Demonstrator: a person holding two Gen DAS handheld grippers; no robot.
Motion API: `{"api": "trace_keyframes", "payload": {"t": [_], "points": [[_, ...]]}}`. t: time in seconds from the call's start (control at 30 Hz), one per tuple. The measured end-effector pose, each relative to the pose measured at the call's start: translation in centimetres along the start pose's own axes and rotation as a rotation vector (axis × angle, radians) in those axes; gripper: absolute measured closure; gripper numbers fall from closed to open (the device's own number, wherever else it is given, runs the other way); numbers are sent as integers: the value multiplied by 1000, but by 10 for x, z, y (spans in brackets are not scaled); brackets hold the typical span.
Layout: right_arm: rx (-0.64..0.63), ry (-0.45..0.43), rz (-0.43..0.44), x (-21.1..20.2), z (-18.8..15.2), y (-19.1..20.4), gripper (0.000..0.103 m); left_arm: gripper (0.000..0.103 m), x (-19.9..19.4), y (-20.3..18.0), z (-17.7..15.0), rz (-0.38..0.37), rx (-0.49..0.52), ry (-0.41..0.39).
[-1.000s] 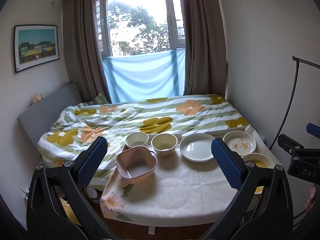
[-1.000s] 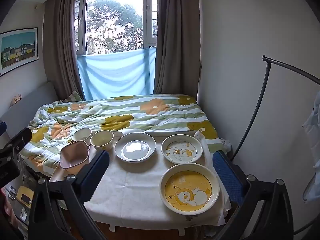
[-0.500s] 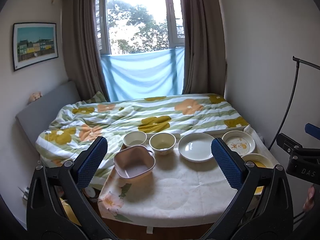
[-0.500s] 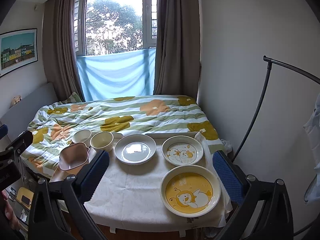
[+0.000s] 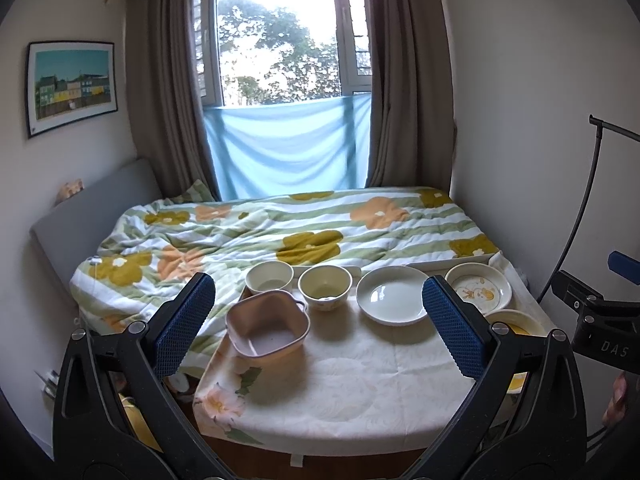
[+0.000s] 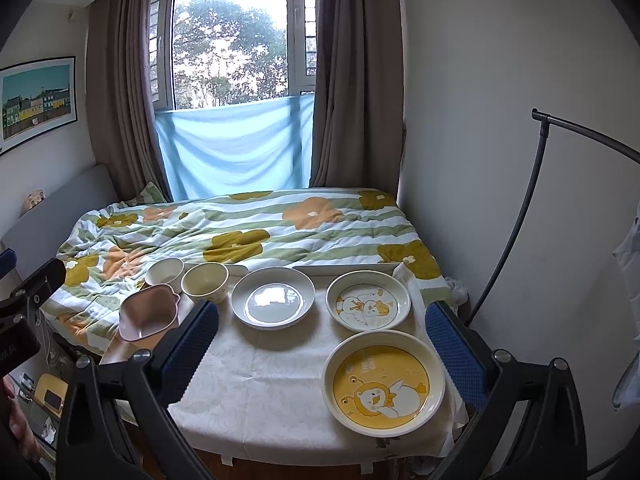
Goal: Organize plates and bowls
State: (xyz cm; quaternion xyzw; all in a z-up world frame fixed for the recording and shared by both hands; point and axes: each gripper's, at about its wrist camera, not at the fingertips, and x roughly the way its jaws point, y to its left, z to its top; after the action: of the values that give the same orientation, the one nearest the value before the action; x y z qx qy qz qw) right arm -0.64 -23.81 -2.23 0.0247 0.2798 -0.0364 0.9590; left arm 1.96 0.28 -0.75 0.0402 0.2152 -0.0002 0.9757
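Both tools hang back from the bench, nothing gripped: left tool [image 5: 318, 316] with jaws wide apart, right tool [image 6: 322, 338] the same.

Risks, left to right. The pink square plastic bowl with a small handle [image 5: 267, 329] sits at the bench's left edge, looks partly over the cloth drop; a clumsy nudge could likely tip it to the floor. The white round bowl [image 5: 269, 277] and cream round bowl [image 5: 325, 286] stand just beside each other at the far edge near the bed; closing on one could knock the other. The plain white shallow plate [image 6: 273, 297] is glossy, may slip from a rim pinch. The small duck-print plate [image 6: 368, 300] and large yellow duck-print plate [image 6: 384, 382] lie close together on the right; the large one is near the front right corner. Dragging any dish could bunch the loose cloth.

Surface: white patterned tablecloth [image 6: 260, 376] over a small bench. Room: bed with floral striped quilt [image 6: 248, 228] directly behind, brown curtains [image 6: 356, 80], window, framed picture [image 5: 71, 87] on the left wall.
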Motion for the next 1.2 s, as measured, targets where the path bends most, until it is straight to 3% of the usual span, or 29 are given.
{"api": "trace_keyframes", "payload": {"t": [0.57,1.2], "points": [[19,8,38,-1,-4,4,0,1,2,2,1,2,-7,5],[15,16,24,-1,-3,0,0,0,3,3,-2,3,-2,6]]}}
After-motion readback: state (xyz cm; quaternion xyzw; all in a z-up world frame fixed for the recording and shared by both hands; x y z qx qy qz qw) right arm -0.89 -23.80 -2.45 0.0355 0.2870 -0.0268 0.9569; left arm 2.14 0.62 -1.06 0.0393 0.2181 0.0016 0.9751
